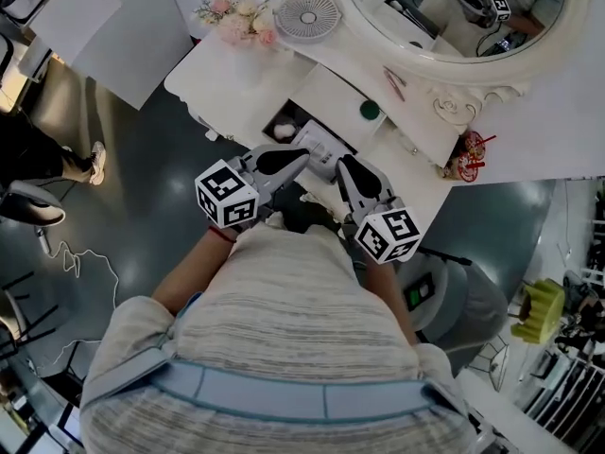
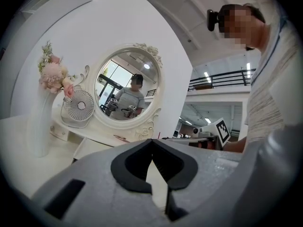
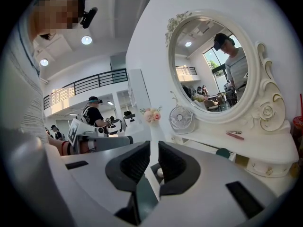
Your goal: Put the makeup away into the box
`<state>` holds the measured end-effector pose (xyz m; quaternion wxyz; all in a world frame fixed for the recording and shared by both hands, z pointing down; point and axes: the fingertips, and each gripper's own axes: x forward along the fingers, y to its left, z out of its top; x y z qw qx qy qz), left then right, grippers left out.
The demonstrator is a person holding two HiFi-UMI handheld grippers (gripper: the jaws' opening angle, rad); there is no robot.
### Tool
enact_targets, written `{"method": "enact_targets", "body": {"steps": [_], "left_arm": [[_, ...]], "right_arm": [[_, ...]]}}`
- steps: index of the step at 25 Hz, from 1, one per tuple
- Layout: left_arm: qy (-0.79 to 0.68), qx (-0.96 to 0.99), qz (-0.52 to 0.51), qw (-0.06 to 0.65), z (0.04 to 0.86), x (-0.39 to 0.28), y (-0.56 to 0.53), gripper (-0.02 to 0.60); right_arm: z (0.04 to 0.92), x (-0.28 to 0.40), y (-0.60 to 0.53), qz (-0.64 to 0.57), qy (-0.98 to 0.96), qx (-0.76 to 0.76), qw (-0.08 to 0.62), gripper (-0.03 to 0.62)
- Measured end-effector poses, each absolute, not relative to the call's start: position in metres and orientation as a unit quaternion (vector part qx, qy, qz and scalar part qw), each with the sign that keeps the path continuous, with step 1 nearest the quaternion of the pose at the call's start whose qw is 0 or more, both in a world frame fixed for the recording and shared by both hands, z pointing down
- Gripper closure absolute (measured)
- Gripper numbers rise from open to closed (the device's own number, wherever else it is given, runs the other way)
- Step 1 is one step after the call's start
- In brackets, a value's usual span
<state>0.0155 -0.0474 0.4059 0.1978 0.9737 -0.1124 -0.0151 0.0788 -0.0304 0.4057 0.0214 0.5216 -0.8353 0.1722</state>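
Observation:
A pink lipstick (image 1: pixel 394 82) lies on the white dressing table's upper shelf (image 1: pixel 416 121) under the mirror; it also shows in the right gripper view (image 3: pixel 234 135) and the left gripper view (image 2: pixel 120 137). A green round item (image 1: pixel 370 110) sits on the lower level. A white box with compartments (image 1: pixel 319 138) stands at the table's front, with a pale puff (image 1: pixel 284 130) in a dark compartment. My left gripper (image 1: pixel 304 156) and right gripper (image 1: pixel 342 162) hover side by side just short of the box. Both are shut and hold nothing.
An oval mirror (image 1: pixel 454 8), a small white fan (image 1: pixel 306 13) and a vase of pink flowers (image 1: pixel 241 22) stand at the table's back. A red ornament (image 1: pixel 465 154) sits at its right end. A grey stool (image 1: pixel 454 301) stands on the right, and cables (image 1: pixel 85 272) trail over the dark floor on the left.

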Motion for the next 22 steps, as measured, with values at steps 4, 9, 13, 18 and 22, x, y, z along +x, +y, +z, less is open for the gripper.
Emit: {"method": "enact_targets", "body": {"steps": [4, 9, 13, 18, 22], "left_arm": [[-0.116, 0.973, -0.017, 0.199, 0.408, 0.019, -0.056, 0.569], [-0.123, 0.971, -0.016, 0.204, 0.410, 0.025, -0.062, 0.569], [-0.133, 0.969, -0.015, 0.208, 0.415, 0.029, -0.068, 0.569], [-0.145, 0.965, -0.013, 0.217, 0.421, 0.033, -0.077, 0.569], [-0.150, 0.963, -0.011, 0.223, 0.426, 0.035, -0.083, 0.569]], "right_arm": [[0.410, 0.083, -0.039, 0.172, -0.837, 0.519, 0.032, 0.562], [0.422, 0.098, -0.055, 0.176, -0.836, 0.517, 0.058, 0.526], [0.440, 0.114, -0.072, 0.174, -0.833, 0.515, 0.100, 0.494], [0.460, 0.135, -0.094, 0.183, -0.825, 0.518, 0.134, 0.467], [0.477, 0.150, -0.111, 0.190, -0.813, 0.528, 0.156, 0.461]]}}
